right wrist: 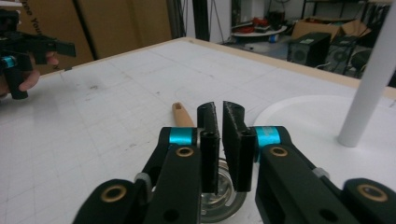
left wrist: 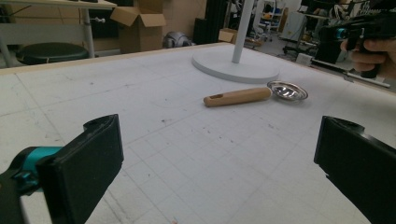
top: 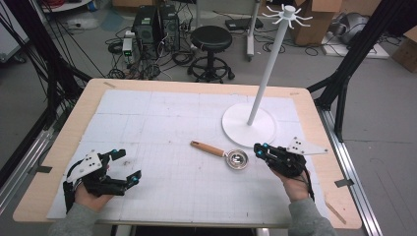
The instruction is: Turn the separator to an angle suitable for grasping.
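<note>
Two tools sit over the near part of the tabletop (top: 69,128), one in each of the person's hands. Near the near left corner, the left tool (top: 126,167) has its jaws spread wide with nothing between them. Toward the near right edge, the right tool (top: 259,147) has its jaws drawn almost together, a thin gap between the pads and nothing gripped; it sits just beside the strainer's bowl. That small metal strainer (top: 237,159) with a wooden handle (top: 207,148) lies flat right of the tabletop's centre, handle pointing left and away. Farther off, toward the far right corner, stands a white hanger stand (top: 265,73) on its round base (top: 236,129).
</note>
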### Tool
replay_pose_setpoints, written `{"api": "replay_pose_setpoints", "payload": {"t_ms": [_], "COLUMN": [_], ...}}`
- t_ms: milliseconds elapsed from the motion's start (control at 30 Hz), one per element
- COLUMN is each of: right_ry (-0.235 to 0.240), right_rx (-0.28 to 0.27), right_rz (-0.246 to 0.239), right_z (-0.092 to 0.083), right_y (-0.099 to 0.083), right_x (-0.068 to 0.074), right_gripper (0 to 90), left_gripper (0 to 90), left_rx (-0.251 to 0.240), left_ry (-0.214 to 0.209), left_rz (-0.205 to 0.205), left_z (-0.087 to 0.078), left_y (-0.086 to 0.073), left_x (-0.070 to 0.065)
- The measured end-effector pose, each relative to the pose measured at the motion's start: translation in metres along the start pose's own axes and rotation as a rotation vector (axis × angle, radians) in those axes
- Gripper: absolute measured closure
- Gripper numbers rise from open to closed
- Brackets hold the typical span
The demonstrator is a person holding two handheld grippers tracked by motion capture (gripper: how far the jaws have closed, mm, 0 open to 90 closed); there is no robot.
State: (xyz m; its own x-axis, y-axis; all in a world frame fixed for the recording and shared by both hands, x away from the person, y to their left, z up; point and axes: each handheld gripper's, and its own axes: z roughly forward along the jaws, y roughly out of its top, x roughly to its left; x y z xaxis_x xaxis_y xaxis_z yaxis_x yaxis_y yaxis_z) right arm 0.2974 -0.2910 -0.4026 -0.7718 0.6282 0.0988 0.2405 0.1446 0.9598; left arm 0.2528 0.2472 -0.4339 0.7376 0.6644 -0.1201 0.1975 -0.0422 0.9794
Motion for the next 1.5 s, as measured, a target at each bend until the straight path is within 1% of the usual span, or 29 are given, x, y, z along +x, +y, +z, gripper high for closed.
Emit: {"api": "replay_pose_setpoints", "payload": {"t_ms": [33,67,133,267,333,433,467,533,567,600,667,733,800,933,967,1133,1267,1300,1367,1433,1467,1500], "right_ry": [0.0,0.013,0.017,0.026,0.03,0.036,0.042,0.045,0.045,0.058,0.065,0.06,0.069,0.076,0.088,0.097,0.108,0.108,0.113,0.113,0.113,0.118], "right_rx": [0.012,0.029,0.042,0.063,0.08,0.09,0.115,0.135,0.135,0.15,0.159,0.178,0.189,0.201,0.213,0.237,0.265,0.265,0.278,0.305,0.305,0.322], "right_rz": [-0.004,-0.004,-0.013,-0.048,-0.05,-0.056,-0.061,-0.067,-0.067,-0.049,-0.034,-0.032,-0.024,-0.033,-0.026,-0.024,-0.038,-0.038,-0.047,-0.049,-0.049,-0.051], "right_z": [0.002,0.006,0.011,0.019,0.023,0.028,0.034,0.04,0.04,0.047,0.052,0.057,0.061,0.067,0.071,0.078,0.09,0.09,0.098,0.102,0.102,0.106], "right_y": [0.001,0.002,0.004,0.005,0.006,0.006,0.007,0.007,0.007,0.007,0.007,0.007,0.007,0.009,0.01,0.013,0.016,0.016,0.018,0.019,0.019,0.022], "right_x": [0.0,0.0,0.001,0.001,0.0,-0.001,-0.002,-0.004,-0.004,-0.004,-0.004,-0.005,-0.005,-0.005,-0.005,-0.006,-0.006,-0.006,-0.006,-0.006,-0.006,-0.006], "right_gripper": [89.7,89.7,89.7,89.8,89.8,89.8,89.8,89.8,89.8,89.7,89.8,89.7,89.8,89.8,89.7,89.8,89.8,89.8,89.8,89.8,89.8,89.8], "left_gripper": [1.8,1.8,1.8,1.8,1.8,1.8,1.8,1.8,1.8,1.8,1.8,1.8,1.8,1.8,1.8,1.8,1.8,1.8,1.8,1.8,1.8,1.8], "left_rx": [-0.001,0.003,0.003,0.01,0.01,0.016,0.015,0.018,0.018,0.018,0.021,0.027,0.026,0.027,0.029,0.028,0.036,0.036,0.035,0.036,0.034,0.034], "left_ry": [0.001,0.001,0.001,-0.007,-0.006,-0.002,0.001,0.007,0.007,0.007,0.009,0.012,0.011,0.015,0.015,0.015,0.016,0.014,0.017,0.017,0.019,0.018], "left_rz": [-0.001,-0.001,-0.004,-0.001,0.0,0.001,-0.002,-0.003,-0.003,-0.004,-0.001,-0.006,-0.007,-0.007,-0.005,-0.005,-0.008,-0.01,-0.011,-0.013,-0.014,-0.011], "left_z": [0.0,0.0,0.0,0.001,0.0,-0.001,-0.002,-0.004,-0.004,-0.004,-0.004,-0.005,-0.005,-0.007,-0.007,-0.007,-0.007,-0.007,-0.007,-0.008,-0.008,-0.008], "left_y": [0.0,0.0,0.0,-0.001,-0.001,-0.001,-0.002,-0.002,-0.002,-0.002,-0.002,-0.003,-0.004,-0.004,-0.004,-0.004,-0.004,-0.004,-0.004,-0.005,-0.004,-0.005], "left_x": [0.0,0.001,0.0,0.0,-0.001,0.0,0.0,0.0,0.0,0.0,0.001,0.0,0.0,0.0,0.0,0.0,0.0,0.0,0.001,0.001,0.001,0.001]}}
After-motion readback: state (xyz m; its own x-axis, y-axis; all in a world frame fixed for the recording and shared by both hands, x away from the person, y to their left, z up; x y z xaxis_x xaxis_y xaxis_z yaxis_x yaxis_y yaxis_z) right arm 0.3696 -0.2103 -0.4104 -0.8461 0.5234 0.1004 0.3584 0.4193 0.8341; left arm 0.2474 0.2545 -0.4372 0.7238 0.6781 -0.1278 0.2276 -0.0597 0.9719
